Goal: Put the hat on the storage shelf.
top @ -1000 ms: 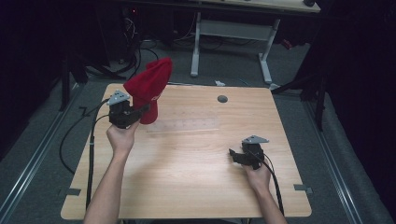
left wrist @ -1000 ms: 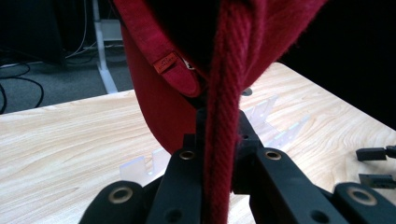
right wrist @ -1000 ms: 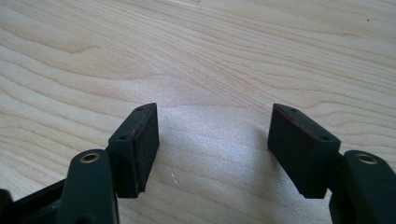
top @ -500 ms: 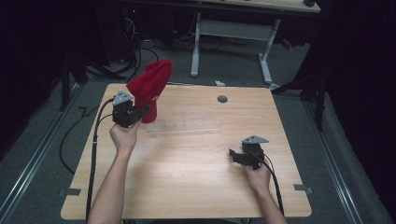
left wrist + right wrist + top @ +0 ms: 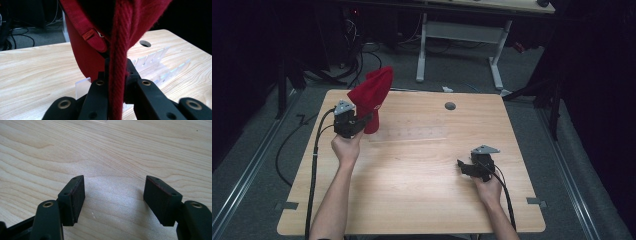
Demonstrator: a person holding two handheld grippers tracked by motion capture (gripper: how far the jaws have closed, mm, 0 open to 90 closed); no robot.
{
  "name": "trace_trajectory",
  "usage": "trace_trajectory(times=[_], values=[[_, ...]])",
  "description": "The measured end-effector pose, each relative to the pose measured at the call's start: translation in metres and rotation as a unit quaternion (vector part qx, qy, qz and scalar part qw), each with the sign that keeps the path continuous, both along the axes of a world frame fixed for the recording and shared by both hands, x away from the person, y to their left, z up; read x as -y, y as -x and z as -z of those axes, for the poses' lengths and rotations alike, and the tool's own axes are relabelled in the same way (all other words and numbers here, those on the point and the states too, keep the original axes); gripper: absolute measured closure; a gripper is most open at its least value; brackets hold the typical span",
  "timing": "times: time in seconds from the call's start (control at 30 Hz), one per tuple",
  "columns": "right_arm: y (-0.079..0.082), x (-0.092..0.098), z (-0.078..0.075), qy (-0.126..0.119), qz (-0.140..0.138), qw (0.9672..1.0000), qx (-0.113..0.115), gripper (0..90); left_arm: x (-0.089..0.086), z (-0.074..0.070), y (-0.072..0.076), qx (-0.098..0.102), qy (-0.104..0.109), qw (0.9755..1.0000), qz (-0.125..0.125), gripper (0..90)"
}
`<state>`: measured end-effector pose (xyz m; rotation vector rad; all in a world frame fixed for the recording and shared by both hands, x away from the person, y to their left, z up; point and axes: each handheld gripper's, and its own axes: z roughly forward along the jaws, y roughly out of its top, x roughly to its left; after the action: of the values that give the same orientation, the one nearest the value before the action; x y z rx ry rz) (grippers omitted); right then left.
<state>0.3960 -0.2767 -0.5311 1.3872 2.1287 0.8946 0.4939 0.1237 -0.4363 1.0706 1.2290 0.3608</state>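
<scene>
We saw the left tool at the upper left of the high view, over the far left part of the desk, its jaws clamped tight on a red knitted hat. The hat stood up above the tool, its rounded top reaching past the desk's far edge in the frame, while its lower part hung just beside the jaws. In the left gripper view a thick fold of the hat ran straight down the middle of the frame between the two black jaws, which pressed on it from both sides; the cuff, with a small orange tag, sat in the upper left of that frame. Behind the hat lay a clear plastic rack on the desk, with upright slats, to the right of centre in that frame, and a round hole in the desktop showed beyond it. In the high view the rack was a faint patch just right of the hat. The right tool rested low at the lower right of the high view, well apart from the hat, held by the person's hand. In the right gripper view its jaws stood wide apart with bare wood between the pads.
</scene>
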Motion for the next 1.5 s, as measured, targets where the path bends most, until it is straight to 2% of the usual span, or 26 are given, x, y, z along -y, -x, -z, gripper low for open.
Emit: trace_trajectory(times=[0.47,0.7,0.8,0.87,0.9,0.93,1.0,1.03,1.1,1.23,1.4,1.5], values=[[0.000,0.000,0.000,0.000,-0.001,1.0000,0.000,34.0,0.003,0.003,-0.001,-0.002,0.004,1.0000,-0.004,84.8],[0.000,0.000,0.000,0.000,0.000,1.0000,0.000,34.0,0.004,0.003,0.000,-0.011,0.006,0.9999,-0.005,84.6],[0.000,0.000,0.000,0.000,-0.001,1.0000,0.001,34.0,0.004,0.004,-0.001,-0.025,0.015,0.9995,-0.010,84.7],[0.000,0.000,0.000,0.000,0.000,1.0000,0.000,34.0,0.004,0.006,-0.002,-0.029,0.010,0.9995,-0.011,85.0],[0.000,0.000,0.000,0.001,-0.001,1.0000,0.001,33.9,0.005,0.011,-0.003,-0.039,0.000,0.9992,-0.014,85.2],[0.000,0.000,0.000,0.000,-0.001,1.0000,0.000,34.0,0.005,0.014,-0.003,-0.040,-0.001,0.9991,-0.016,85.2],[0.000,0.000,0.000,0.001,-0.001,1.0000,0.001,33.9,0.002,0.018,-0.003,-0.040,0.013,0.9990,-0.017,85.2],[0.000,0.000,0.000,0.001,-0.001,1.0000,0.001,33.9,0.002,0.018,-0.003,-0.040,0.013,0.9990,-0.017,85.2],[0.000,0.000,0.000,0.001,-0.001,1.0000,0.001,33.9,0.003,0.019,-0.001,-0.037,0.005,0.9992,-0.016,85.2],[0.000,0.000,0.000,0.001,-0.001,1.0000,0.001,33.9,0.002,0.021,-0.001,-0.039,0.007,0.9991,-0.014,85.0],[0.000,0.000,0.000,0.001,-0.001,1.0000,0.001,33.9,0.004,0.030,0.003,-0.045,-0.010,0.9989,-0.006,84.6],[0.000,0.000,0.000,0.000,-0.001,1.0000,0.001,33.9,0.005,0.035,0.005,-0.050,-0.012,0.9987,-0.005,83.4]])
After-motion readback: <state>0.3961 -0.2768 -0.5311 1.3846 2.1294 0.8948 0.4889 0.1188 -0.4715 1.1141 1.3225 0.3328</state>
